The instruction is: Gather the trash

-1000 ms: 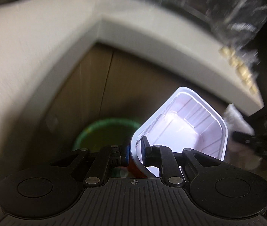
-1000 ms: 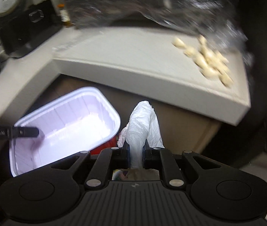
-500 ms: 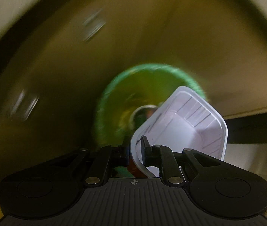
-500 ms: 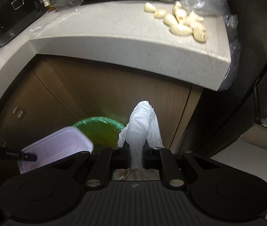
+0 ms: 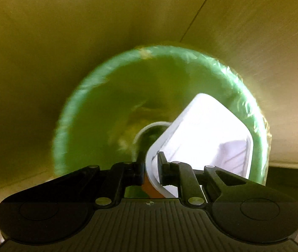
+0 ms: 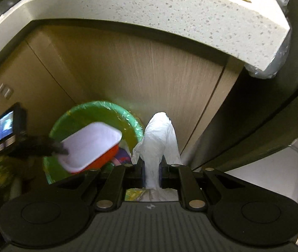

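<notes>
A white plastic tray [image 5: 207,138] with a red-orange outside hangs tilted over the open mouth of a bin lined with a green bag [image 5: 81,96]. My left gripper [image 5: 151,166] pinches the tray's near rim, and its jaws are opening slightly. In the right wrist view the tray [image 6: 90,145] sits above the bin [image 6: 98,109], with the left gripper's fingers [image 6: 61,150] reaching in from the left. My right gripper [image 6: 152,168] is shut on a crumpled white plastic bag [image 6: 159,138], beside the bin's right edge. Some trash lies deep in the bin.
The bin stands on the floor against wooden cabinet doors [image 6: 149,73] under a speckled stone countertop [image 6: 170,10]. A dark appliance side [image 6: 264,105] rises to the right, and pale floor tiles [image 6: 275,168] lie beyond it. Clear plastic hangs off the counter's corner [image 6: 275,67].
Both grippers have dropped from counter height toward the floor. The left one sank far, bringing the tray over the bin's mouth. The right one still grips the white bag.
</notes>
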Available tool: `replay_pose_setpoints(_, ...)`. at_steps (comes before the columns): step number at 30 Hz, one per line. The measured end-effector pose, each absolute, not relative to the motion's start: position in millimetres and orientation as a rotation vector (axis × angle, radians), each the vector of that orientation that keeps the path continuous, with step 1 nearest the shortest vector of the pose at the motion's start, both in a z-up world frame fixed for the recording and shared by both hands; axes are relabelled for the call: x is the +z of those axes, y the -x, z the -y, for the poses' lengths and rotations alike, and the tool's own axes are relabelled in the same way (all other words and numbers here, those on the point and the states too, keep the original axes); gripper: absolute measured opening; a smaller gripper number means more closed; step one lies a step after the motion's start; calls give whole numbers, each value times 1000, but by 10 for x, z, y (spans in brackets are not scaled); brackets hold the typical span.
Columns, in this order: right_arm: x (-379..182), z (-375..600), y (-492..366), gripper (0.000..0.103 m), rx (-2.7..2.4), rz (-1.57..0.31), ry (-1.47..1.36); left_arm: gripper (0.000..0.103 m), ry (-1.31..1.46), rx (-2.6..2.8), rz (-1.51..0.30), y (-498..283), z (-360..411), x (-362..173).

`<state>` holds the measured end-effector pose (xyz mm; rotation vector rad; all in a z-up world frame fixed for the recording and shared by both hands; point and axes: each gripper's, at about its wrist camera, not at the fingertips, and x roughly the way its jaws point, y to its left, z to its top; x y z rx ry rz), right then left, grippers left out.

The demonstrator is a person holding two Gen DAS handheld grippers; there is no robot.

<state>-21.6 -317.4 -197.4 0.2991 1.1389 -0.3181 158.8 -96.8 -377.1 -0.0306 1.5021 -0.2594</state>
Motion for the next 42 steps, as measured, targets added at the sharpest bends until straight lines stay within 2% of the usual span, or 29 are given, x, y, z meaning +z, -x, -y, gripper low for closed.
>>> replay_pose_setpoints(4, -1985, 3213, 300, 11, -332, -1162, -290, 23, -3, -233, -1530, -1553, 1045, -3968)
replay_pose_setpoints(11, -2059, 3271, 353, 11, -332, -1184, -324, 24, -15, -191, -1520, -1436, 964, -3845)
replay_pose_setpoints(18, -2152, 3072, -76, 11, -182, -1202, -343, 24, -59, -209, -1511, -1285, 798, -3243)
replay_pose_setpoints(25, -2370, 2825, -727, 11, -42, -1254, -420, 24, 18, -281, -1381, -1176, 614, -2501)
replay_pose_setpoints(35, -2899, 2699, -1343, 13, -7, -1376, -463, 24, 192, -312, -1320, -1164, 130, -2140)
replay_pose_setpoints(36, -2938, 2686, -1394, 14, -12, -1375, -462, 24, 191, -325, -1318, -1161, 113, -2110)
replay_pose_setpoints(38, -2985, 2665, -1467, 27, -21, -1375, -453, 24, 183, -360, -1316, -1166, 90, -2056)
replay_pose_setpoints(40, -3028, 2665, -1512, 56, -40, -1380, -459, 24, 177, -393, -1321, -1210, 64, -2059)
replay_pose_setpoints(42, -3040, 2689, -1494, 59, -60, -1369, -482, 24, 158, -409, -1330, -1239, 82, -2039)
